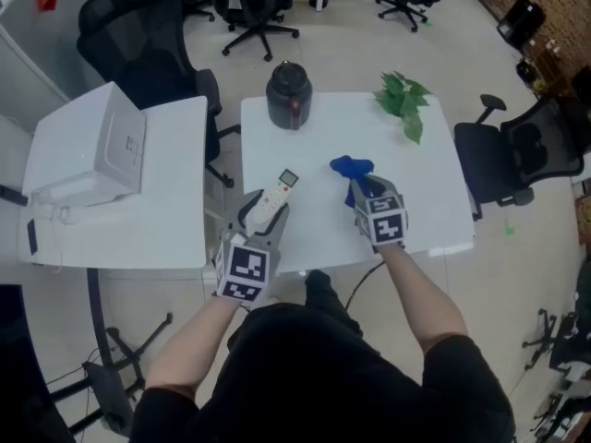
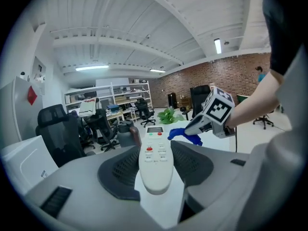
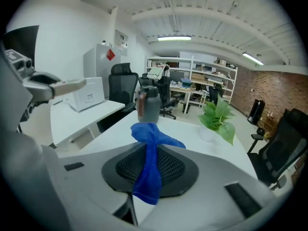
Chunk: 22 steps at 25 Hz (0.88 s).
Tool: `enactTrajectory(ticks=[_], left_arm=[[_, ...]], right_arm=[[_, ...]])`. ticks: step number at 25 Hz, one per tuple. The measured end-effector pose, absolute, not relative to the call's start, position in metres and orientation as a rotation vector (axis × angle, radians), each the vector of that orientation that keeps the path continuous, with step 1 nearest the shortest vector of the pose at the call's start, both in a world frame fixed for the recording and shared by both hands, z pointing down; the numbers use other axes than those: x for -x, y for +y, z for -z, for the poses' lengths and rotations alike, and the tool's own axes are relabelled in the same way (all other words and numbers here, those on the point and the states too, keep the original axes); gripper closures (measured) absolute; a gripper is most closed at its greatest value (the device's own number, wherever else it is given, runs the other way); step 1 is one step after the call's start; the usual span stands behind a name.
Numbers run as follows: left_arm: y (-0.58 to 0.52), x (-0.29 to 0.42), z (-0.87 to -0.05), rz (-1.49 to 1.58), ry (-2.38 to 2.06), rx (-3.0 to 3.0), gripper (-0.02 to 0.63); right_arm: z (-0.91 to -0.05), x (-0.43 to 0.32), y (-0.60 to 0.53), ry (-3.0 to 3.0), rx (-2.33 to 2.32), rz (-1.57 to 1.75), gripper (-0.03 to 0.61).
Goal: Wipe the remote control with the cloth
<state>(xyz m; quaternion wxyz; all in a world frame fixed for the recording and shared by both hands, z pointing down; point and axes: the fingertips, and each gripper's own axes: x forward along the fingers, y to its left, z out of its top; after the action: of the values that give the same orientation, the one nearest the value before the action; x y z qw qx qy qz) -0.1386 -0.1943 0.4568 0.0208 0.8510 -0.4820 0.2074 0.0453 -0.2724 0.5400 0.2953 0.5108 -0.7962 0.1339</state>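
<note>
My left gripper [image 1: 262,218] is shut on the white remote control [image 1: 275,197], which sticks out past the jaws over the white table's [image 1: 323,127] left front part. In the left gripper view the remote control [image 2: 155,158] lies lengthwise between the dark pads, buttons up. My right gripper [image 1: 367,192] is shut on the blue cloth [image 1: 352,168] and holds it above the table's middle. In the right gripper view the cloth [image 3: 150,163] is bunched between the pads and hangs below them. The two grippers are apart, the cloth [image 2: 184,134] to the right of the remote.
A dark jug [image 1: 289,94] stands at the table's back left and a green plant [image 1: 404,100] at the back right. A white box [image 1: 90,150] sits on the desk to the left. Office chairs [image 1: 517,155] stand around the table.
</note>
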Motion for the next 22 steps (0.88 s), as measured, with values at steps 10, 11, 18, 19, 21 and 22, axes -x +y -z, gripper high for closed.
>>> enactTrajectory(ticks=[10,11,18,19,21,22], left_arm=[[-0.13,0.137,-0.457,-0.78,-1.369,-2.85,0.411],[-0.126,0.134,-0.456,-0.801,-1.362,-2.875,0.411],[-0.104,0.105,-0.452,-0.954,-1.342,-3.02,0.411],[-0.101,0.099,-0.452,-0.971,-1.34,-3.033,0.411],[-0.095,0.087,-0.453,-1.003,-1.337,-3.054,0.411],[-0.092,0.081,-0.453,-1.017,-1.337,-3.065,0.412]], right_arm=[[-0.434,0.045,-0.134,-2.385,-1.246,-0.23,0.509],[-0.424,0.053,-0.124,-2.414,-1.219,-0.212,0.509],[-0.391,0.096,-0.077,-2.518,-0.919,-0.091,0.509],[-0.392,0.098,-0.072,-2.515,-0.877,-0.077,0.509],[-0.397,0.1,-0.061,-2.499,-0.793,-0.054,0.509],[-0.401,0.1,-0.056,-2.487,-0.754,-0.044,0.509]])
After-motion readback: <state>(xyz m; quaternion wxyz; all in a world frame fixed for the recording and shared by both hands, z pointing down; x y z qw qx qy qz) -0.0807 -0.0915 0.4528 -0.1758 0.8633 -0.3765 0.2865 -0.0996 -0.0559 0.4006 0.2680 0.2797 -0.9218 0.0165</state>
